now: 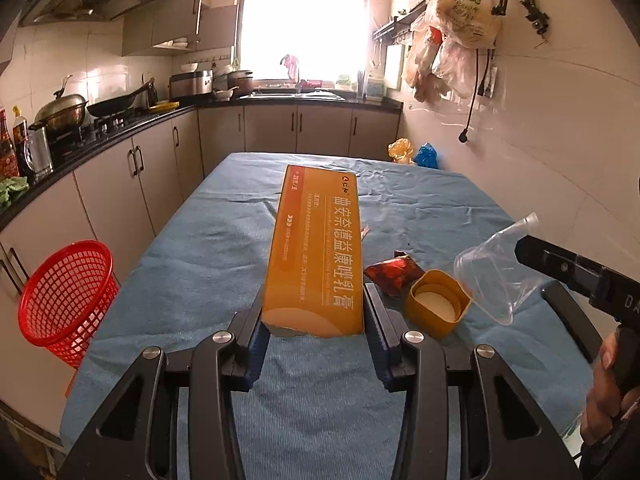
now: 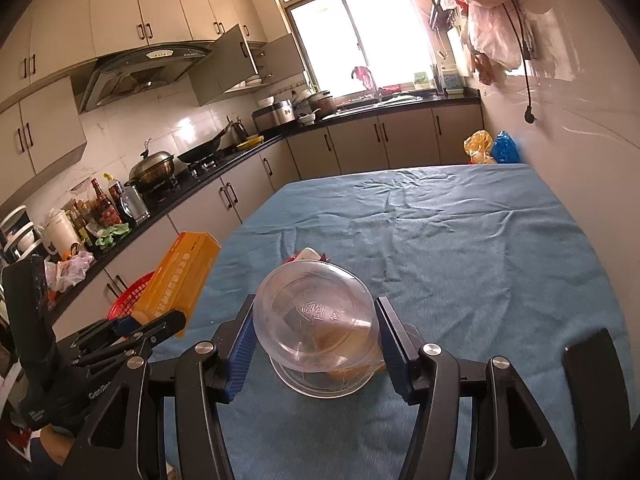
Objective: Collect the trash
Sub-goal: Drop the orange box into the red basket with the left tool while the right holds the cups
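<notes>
Basket [image 1: 66, 300]: red, off the bench's [image 1: 224, 240] left edge, nearer the left claw [image 1: 316, 334].
Left claw: clamped on orange box [image 1: 316, 256], long axis pointing away.
Right claw [image 2: 316, 344]: clamped on clear plastic cup [image 2: 316, 320], farther from basket.

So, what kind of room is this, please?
Most likely a home kitchen. A range hood hangs over a gas stove with a wok on it, cabinets run under a dark countertop, and sauce bottles stand near the stove.
</notes>
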